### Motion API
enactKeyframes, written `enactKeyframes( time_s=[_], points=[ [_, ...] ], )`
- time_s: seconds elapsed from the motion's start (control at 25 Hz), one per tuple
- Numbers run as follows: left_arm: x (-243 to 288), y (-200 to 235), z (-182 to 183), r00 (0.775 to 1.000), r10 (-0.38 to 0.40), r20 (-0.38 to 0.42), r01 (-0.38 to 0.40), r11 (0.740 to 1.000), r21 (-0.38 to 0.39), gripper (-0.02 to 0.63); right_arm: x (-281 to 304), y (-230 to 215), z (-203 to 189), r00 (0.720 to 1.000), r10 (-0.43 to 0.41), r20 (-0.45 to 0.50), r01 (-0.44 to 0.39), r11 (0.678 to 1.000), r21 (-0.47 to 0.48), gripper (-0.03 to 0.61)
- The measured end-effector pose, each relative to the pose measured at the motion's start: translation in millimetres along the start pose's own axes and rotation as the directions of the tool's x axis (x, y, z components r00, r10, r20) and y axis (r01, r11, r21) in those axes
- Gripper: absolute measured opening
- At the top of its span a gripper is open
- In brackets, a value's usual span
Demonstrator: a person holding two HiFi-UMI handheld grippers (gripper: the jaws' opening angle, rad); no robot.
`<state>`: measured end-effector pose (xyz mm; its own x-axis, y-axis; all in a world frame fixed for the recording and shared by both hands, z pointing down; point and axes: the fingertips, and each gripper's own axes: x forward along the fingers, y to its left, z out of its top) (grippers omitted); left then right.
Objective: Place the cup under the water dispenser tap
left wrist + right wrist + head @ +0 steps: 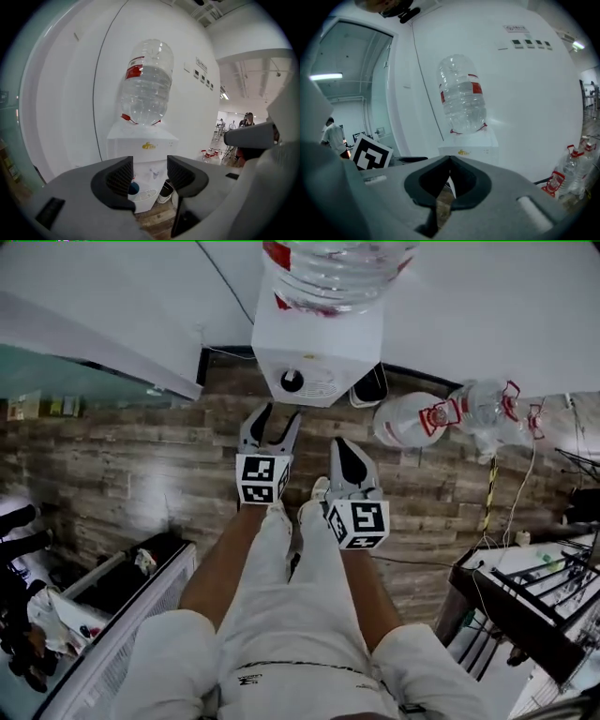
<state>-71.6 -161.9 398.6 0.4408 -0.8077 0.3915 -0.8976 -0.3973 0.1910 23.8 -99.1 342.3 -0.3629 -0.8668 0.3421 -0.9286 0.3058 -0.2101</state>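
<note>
Water dispenser [317, 352] against white wall [487, 306], open wood floor [141, 474] before it; spare bottles [412, 418] at its right. Left gripper [279, 414] released, empty; right gripper [341, 448] clenched on nothing.

the person wears a white top with short sleeves [164, 657] and white trousers [300, 596], with a small dark print [249, 677] near the waist. the left gripper [279, 418] and the right gripper [339, 444] have smooth light grey shells with rounded shoulders. each carries a white marker cube [262, 479] printed with black square patterns. the jaws are lined with black ribbed pads [123, 176].
</note>
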Motion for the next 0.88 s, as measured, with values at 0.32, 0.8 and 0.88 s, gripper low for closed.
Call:
enactKeyframes(
  time_s=[0.32,0.8,0.88],
  points=[
    [-68,-29,64,0.999,0.010,0.050,-0.010,1.000,-0.003,0.101,-38,28,54,0.998,0.054,0.021,-0.053,0.998,-0.022,0.000],
    [-123,-59,140,0.990,0.040,0.137,-0.038,0.999,-0.016,-0.003,-71,45,122,0.990,0.104,0.096,-0.098,0.993,-0.061,0.000],
    [-130,-64,149,0.990,0.038,0.139,-0.035,0.999,-0.023,-0.003,-76,44,128,0.989,0.103,0.104,-0.097,0.994,-0.058,0.000]
  ],
)
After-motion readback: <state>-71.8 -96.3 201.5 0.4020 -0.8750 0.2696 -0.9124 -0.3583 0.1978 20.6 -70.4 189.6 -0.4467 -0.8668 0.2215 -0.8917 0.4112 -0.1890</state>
